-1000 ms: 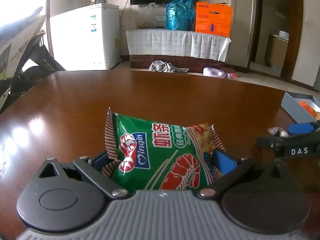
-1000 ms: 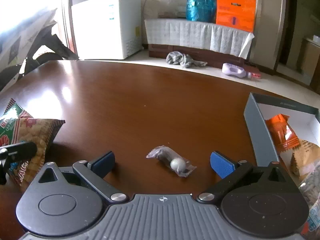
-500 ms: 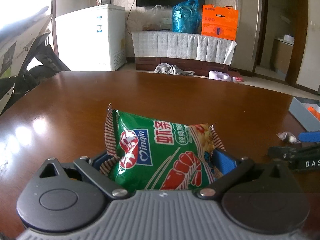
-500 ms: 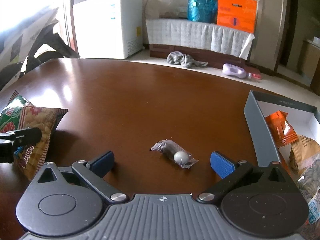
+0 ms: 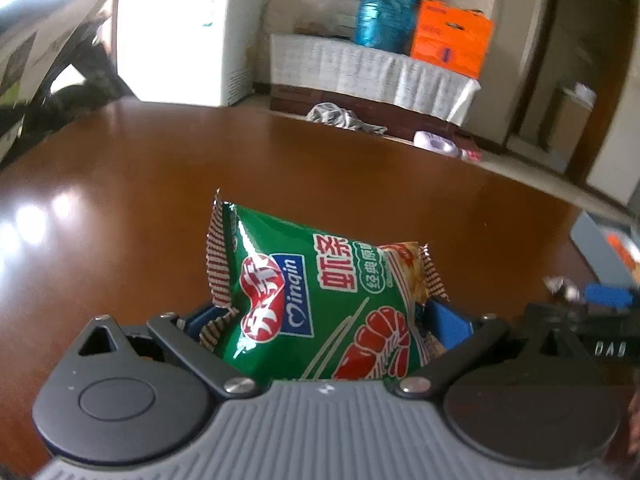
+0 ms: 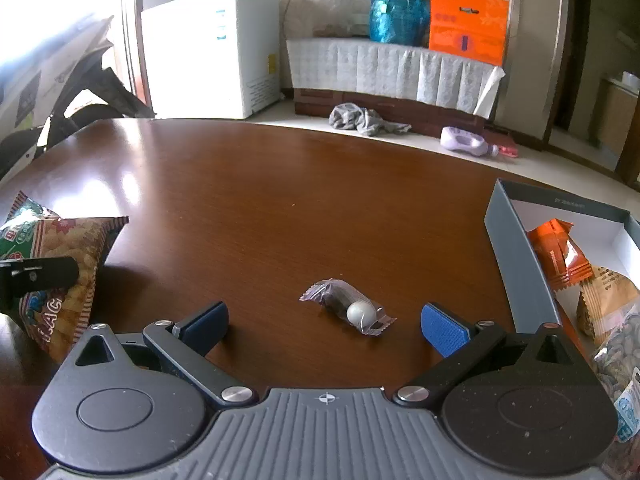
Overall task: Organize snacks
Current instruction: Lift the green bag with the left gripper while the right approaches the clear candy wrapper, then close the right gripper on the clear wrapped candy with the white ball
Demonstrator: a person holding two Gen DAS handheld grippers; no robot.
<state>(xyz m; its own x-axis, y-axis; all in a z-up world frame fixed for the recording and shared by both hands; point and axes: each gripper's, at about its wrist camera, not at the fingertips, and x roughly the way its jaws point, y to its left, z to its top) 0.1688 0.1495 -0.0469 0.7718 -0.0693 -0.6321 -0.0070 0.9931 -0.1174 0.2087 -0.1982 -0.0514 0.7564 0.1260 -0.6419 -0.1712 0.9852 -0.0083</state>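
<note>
While spreading wide under both cameras, one glossy brown wooden table (image 6: pixel 280 208) carries everything here, catching bright window glare along its left side. Against the table's right edge, one open grey cardboard box with a white inside (image 6: pixel 516 256); inside it, three packets countable from the right wrist view: one orange foil snack packet (image 6: pixel 558 254) leaning near the box's left wall, one tan paper-look snack packet (image 6: pixel 608 296) just in front of it, and one clear bag of dark seeds (image 6: pixel 618 364) nearest the camera, partly cut off by the frame. Pinched between the blue pads of the left gripper (image 5: pixel 324 316), one green crinkly prawn-cracker bag with a red shrimp picture and striped sealed ends (image 5: pixel 320 300), pressed in from both sides and standing up out of the jaws above the table; from the right wrist view, the same bag at far left, though whether clear of the wood or touching it cannot be told. Spread wide and holding nothing, the right gripper (image 6: pixel 324 320), low over the table. Lying flat between its two blue pads and touching neither, one small clear-wrapped sweet with a white ball inside and twisted ends (image 6: pixel 348 308), well apart from the box and the bag.
</note>
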